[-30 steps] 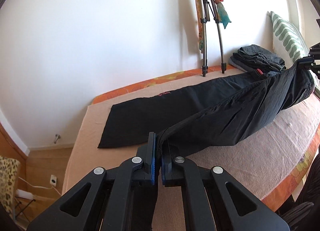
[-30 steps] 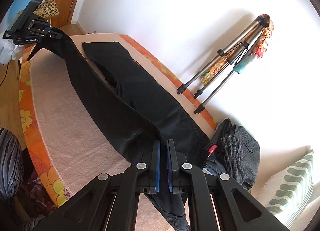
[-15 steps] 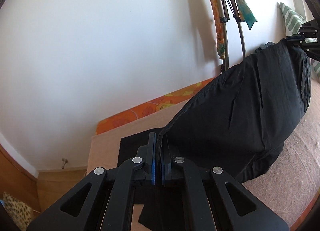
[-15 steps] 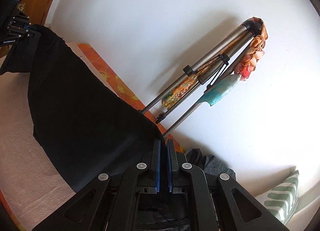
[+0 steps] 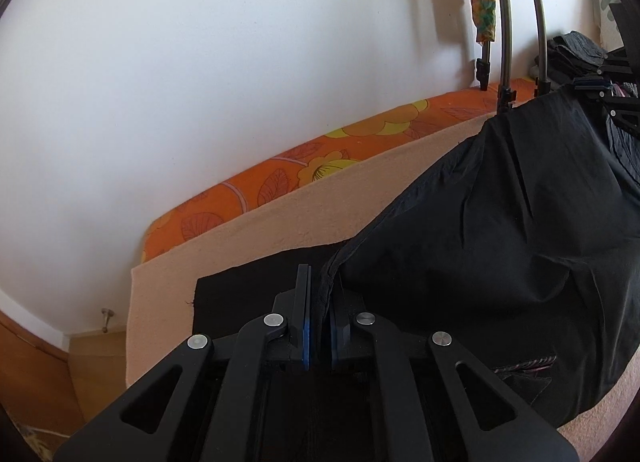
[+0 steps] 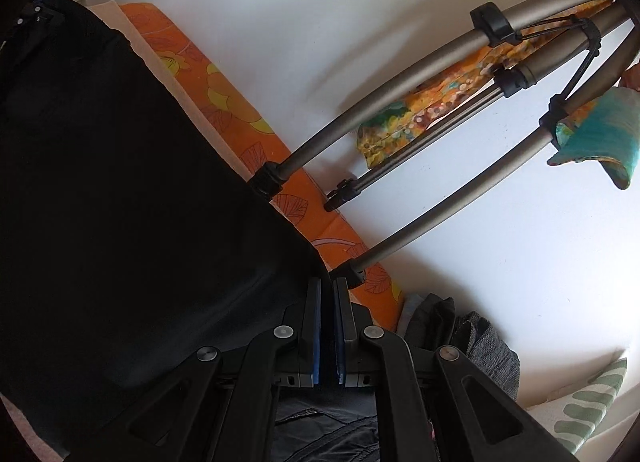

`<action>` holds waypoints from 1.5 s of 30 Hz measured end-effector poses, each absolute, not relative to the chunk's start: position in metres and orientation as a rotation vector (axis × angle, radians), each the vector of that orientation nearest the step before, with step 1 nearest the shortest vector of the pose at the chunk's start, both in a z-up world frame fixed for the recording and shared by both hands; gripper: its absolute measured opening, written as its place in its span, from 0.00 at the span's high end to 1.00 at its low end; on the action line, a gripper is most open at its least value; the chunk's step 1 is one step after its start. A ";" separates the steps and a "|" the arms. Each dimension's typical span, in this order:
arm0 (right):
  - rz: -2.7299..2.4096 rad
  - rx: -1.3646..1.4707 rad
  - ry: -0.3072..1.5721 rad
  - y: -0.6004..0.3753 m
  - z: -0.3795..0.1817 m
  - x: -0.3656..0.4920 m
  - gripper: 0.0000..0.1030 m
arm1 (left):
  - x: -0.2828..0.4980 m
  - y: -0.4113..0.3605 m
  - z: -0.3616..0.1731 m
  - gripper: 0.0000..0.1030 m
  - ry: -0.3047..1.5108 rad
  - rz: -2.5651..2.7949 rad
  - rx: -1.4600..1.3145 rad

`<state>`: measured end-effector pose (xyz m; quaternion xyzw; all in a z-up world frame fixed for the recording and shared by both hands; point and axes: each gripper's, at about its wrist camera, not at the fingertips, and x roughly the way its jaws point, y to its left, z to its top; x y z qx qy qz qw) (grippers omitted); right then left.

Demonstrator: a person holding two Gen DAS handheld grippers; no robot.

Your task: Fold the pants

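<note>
Black pants (image 5: 500, 246), draped over bed

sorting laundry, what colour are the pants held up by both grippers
Plain black pants, clearest in the left wrist view.

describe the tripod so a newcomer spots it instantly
Start at the white wall behind the bed. Leaning against it, feet on the orange floral mattress edge, is the tripod. Nothing else here is hard: grey metal legs with black clamps, draped with colourful scarves.
</note>
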<state>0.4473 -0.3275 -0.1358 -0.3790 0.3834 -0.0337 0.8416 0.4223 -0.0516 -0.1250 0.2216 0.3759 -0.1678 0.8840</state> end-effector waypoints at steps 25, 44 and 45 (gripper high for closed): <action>-0.123 -0.812 0.924 -0.331 -0.199 0.496 0.97 | 0.449 0.032 -0.089 0.35 0.838 -0.316 0.259; -0.042 -0.565 0.905 -0.352 -0.160 0.488 0.62 | 0.392 0.060 -0.083 0.35 0.773 -0.223 0.297; -0.033 -0.537 0.888 -0.356 -0.149 0.481 0.59 | 0.384 0.051 -0.080 0.35 0.762 -0.254 0.292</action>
